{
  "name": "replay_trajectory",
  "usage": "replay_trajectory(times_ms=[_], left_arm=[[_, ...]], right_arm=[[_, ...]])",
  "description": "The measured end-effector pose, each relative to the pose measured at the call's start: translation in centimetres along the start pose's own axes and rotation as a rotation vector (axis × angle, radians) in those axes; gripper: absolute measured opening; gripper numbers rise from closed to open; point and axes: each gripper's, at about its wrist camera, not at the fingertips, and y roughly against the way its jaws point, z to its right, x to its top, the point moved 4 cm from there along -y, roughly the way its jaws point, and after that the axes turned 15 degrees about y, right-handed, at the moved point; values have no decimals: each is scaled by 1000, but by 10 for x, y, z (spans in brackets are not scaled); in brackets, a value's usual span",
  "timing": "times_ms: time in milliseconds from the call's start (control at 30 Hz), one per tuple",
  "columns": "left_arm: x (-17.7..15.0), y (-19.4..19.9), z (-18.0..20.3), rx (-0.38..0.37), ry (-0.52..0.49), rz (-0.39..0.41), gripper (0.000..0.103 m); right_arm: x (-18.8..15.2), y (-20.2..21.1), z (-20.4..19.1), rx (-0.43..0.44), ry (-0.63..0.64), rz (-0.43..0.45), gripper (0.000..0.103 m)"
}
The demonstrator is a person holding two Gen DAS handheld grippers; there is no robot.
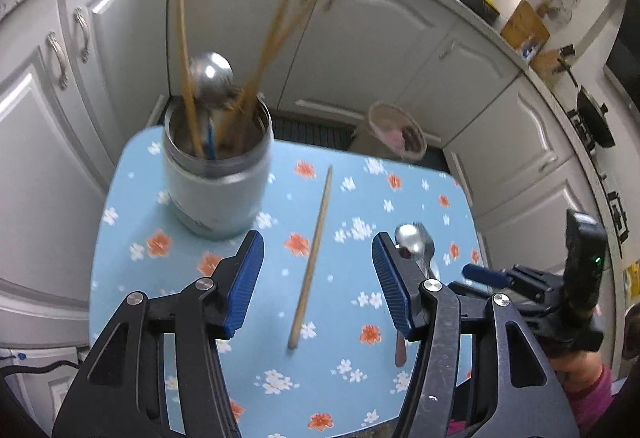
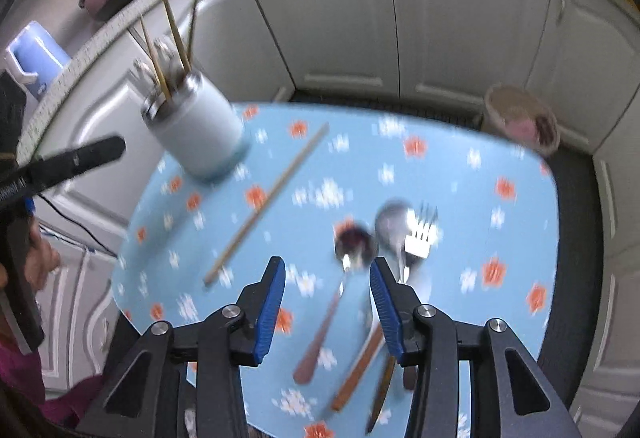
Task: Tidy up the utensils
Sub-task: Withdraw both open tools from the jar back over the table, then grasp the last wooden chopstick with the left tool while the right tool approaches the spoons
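White kitchen cabinets are wrapping around a small table [image 1: 168,270] covered in a blue cloth with orange and white flowers.

A lone wooden chopstick [image 1: 312,258] is lying flat on the cloth, its long axis running away from the left gripper [image 1: 318,278], almost in line with where the gripper is pointing. It is sitting between the spread pads and just ahead of them, untouched; those jaws are standing released and empty.

The right gripper [image 2: 328,302] is hanging over a cluster of cutlery further right: a wooden-handled spoon [image 2: 340,278], a second spoon [image 2: 394,226] and a fork [image 2: 420,234], handles pointing back toward the holder of the tool. The first spoon's neck is lying in the gap between the pads, which are parted and gripping nothing.

So the left hand looks nearer the chopstick, the right nearer the spoons.

The steel canister [image 1: 218,174] is standing upright at the table's far left corner, already holding several chopsticks, a ladle-like spoon and something blue-handled. On the floor beyond, a bin [image 1: 394,134] is sitting with scraps inside.
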Motion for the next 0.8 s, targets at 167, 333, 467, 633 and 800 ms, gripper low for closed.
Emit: replay_trajectory(times_ms=[167,333,467,633,800], left_arm=[[-14,-19,0,30,-9,-29,56],[-19,-36,-6,51,3,-57,56],[-22,-48,-7,67,-14,-82,56],[-23,-64,-6,77,-14,-104,56],[-20,-84,0,101,-23,-128,58]], right_arm=[[-19,-21,1,27,-52,1,40],[-13,-48,-11,40,-69,-2,39],[-11,-64,-6,-7,-98,-22,39],[-7,-72,7,-35,-153,-9,41],[0,-78,6,-86,-137,11,45]])
